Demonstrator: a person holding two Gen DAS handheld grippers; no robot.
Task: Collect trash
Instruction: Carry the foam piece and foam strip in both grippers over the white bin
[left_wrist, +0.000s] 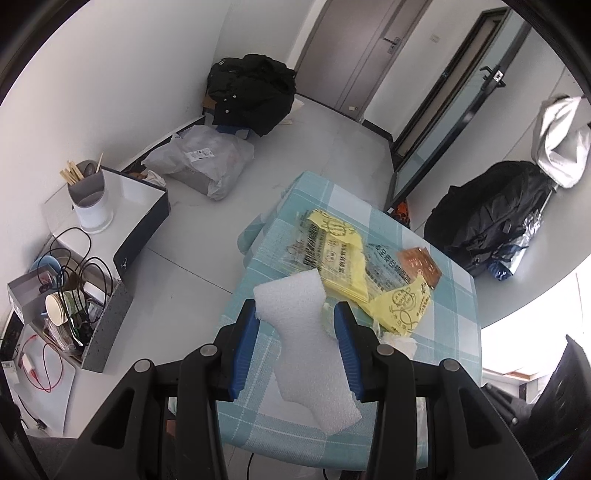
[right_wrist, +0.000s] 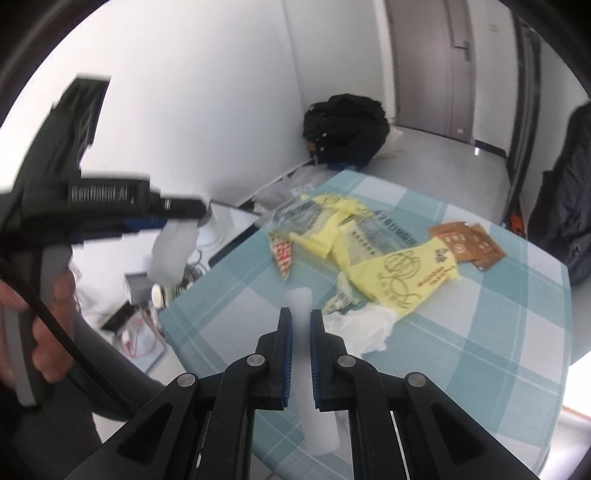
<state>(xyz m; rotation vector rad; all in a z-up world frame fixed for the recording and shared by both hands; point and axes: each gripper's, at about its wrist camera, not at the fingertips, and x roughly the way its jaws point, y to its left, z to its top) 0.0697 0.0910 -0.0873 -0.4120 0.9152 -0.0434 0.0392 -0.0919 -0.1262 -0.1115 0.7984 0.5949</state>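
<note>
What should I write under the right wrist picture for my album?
Right gripper pinches a white foam strip above the checked tablecloth, with yellow bags and a crumpled tissue waiting.

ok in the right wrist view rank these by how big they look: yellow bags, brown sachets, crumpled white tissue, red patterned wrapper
1. yellow bags
2. crumpled white tissue, though it lies nearer the camera, so this is unsure against 3
3. brown sachets
4. red patterned wrapper

White foam sheet (left_wrist: 306, 347) aloft; yellow bags (left_wrist: 347, 258) litter tablecloth.
</note>
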